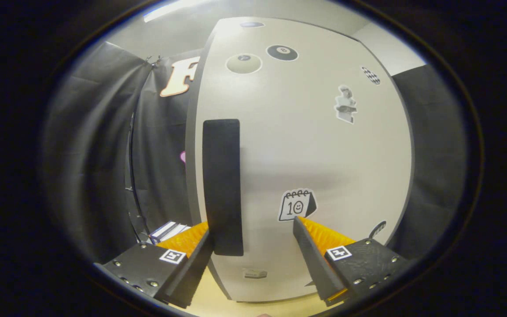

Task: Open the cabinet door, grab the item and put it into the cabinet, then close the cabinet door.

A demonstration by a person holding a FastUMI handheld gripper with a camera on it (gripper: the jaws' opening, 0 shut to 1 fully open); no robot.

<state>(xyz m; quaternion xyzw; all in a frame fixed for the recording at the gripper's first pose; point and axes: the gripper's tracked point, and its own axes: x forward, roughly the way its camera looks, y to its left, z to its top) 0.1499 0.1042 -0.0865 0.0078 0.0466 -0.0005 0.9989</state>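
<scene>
A flat off-white cabinet door (306, 145) is marked by a tall matt black handle strip (222, 185), a checkered sticker (370, 75) and a black-and-white calendar sticker (296, 205).

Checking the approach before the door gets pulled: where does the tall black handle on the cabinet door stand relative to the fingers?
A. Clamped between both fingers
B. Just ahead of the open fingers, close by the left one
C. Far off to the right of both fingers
B: the black handle stands on the cabinet door, its lower end beside the left of the fingers, with the gripper open and not pressing it.
</scene>
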